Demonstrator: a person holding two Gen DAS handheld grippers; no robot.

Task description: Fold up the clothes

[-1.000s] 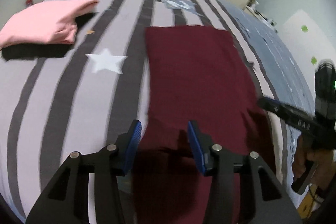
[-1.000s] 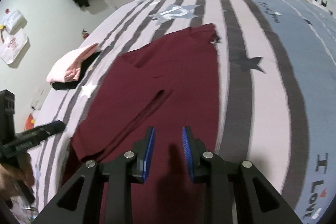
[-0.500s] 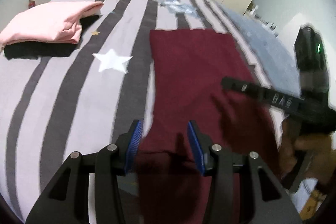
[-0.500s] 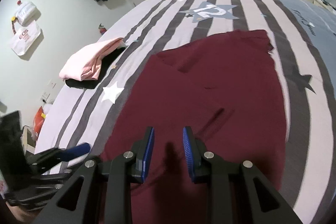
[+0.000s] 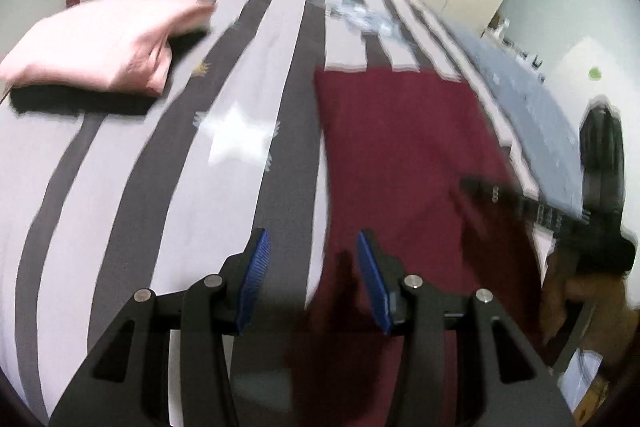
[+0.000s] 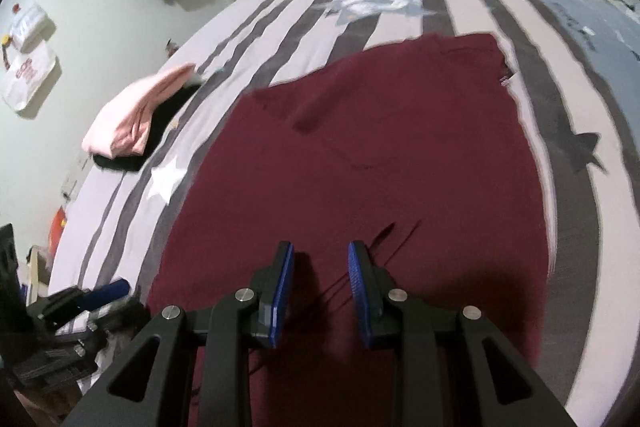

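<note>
One maroon garment [image 6: 360, 155] flat on the striped bed [image 5: 120, 187], partly folded by the look. Both grippers apart and empty: left gripper [image 5: 310, 277] over the near-left edge, right gripper [image 6: 320, 291] above the near hem. Likely lining up the next fold; calls for pinching the near edge. Only in right view: creases, far corner. Pink pile [image 5: 96, 43] well apart.

Dim, even indoor light fills both views, and each gripper throws a soft dark shadow onto the maroon garment [image 6: 360, 155] just ahead of it. Motion blur smears the striped bed [image 5: 132, 187], while fisheye bending and black vignetting crowd the edges.
</note>
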